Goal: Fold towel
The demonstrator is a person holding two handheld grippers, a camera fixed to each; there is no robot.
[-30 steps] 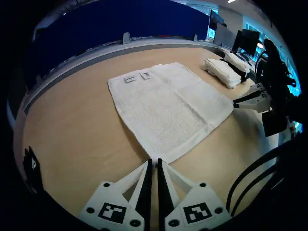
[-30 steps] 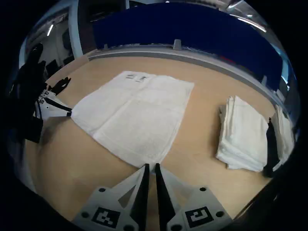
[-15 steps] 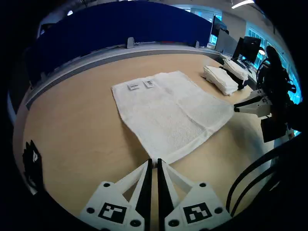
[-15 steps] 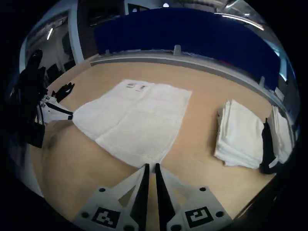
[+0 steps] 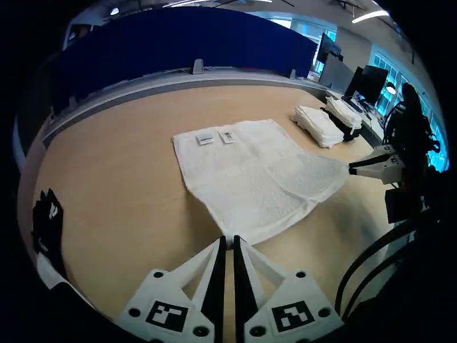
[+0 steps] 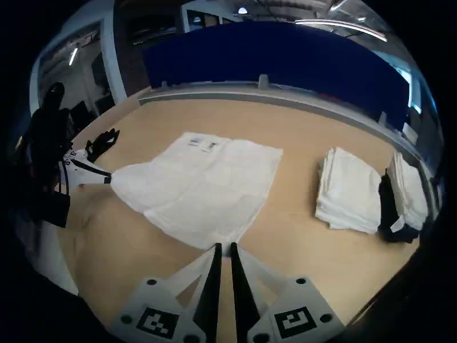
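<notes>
A white towel (image 5: 251, 171) lies spread on a light wooden bench (image 5: 114, 171), reaching straight ahead from the jaws of the left gripper (image 5: 229, 239). In the left gripper view those jaws are almost together, with only a thin slit between them, pinching the towel's nearest corner right at their tips. Ahead and to the right of them, the right gripper (image 5: 349, 167) grips the towel's neighbouring corner, which is raised a little off the bench so the cloth slopes up towards it. Two small labels (image 5: 204, 139) sit at the towel's far edge, well ahead of the jaws. Farther ahead and to the right are two stacks of folded towels (image 5: 317, 119), with dark monitors (image 5: 368, 83) beyond them, and a blue partition (image 5: 171, 40) runs along the bench's far side. In the right gripper view the right gripper (image 6: 223, 246) also has its jaws nearly closed on a towel (image 6: 200, 183) corner at their tips. Ahead and to the left of them, the left gripper (image 6: 108, 178) holds its corner just above the bench (image 6: 297, 240). The stacks of folded towels (image 6: 348, 188) lie ahead and to the right of these jaws, apart from the spread towel. A black object (image 6: 103, 143) lies on the bench just beyond the left gripper.
</notes>
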